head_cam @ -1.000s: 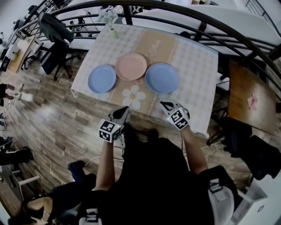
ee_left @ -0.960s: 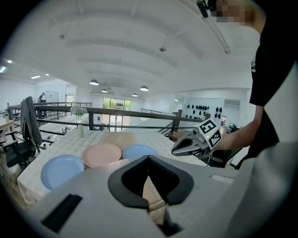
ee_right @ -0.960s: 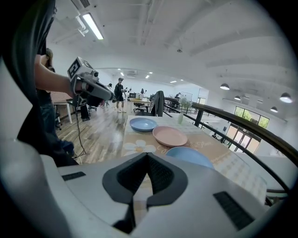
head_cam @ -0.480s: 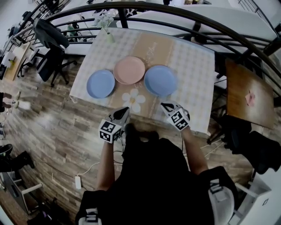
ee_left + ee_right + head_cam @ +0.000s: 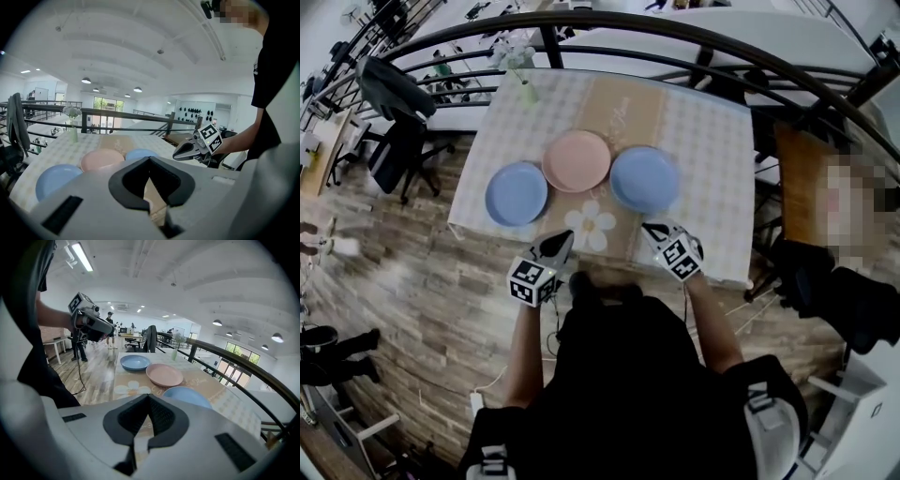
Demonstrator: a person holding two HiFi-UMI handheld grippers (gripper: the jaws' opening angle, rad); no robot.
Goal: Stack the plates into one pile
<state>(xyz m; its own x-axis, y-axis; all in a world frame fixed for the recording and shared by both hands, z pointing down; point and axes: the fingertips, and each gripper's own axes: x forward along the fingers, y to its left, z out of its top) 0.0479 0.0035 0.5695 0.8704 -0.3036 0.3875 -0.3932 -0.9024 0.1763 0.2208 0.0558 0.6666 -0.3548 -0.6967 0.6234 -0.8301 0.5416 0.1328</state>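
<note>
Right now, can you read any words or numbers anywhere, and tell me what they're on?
Cursive writing on the tan table runner: too small and blurred to read.
The marker cubes on the left tongs and right tongs: only black-and-white square patterns, no words or numbers.
Nothing else with readable text shows.

The person wears a black short-sleeved top (image 5: 628, 375); the grey left gripper (image 5: 561, 240) and right gripper (image 5: 652, 228) bear black-and-white marker cubes (image 5: 532, 279) toward six o'clock.
</note>
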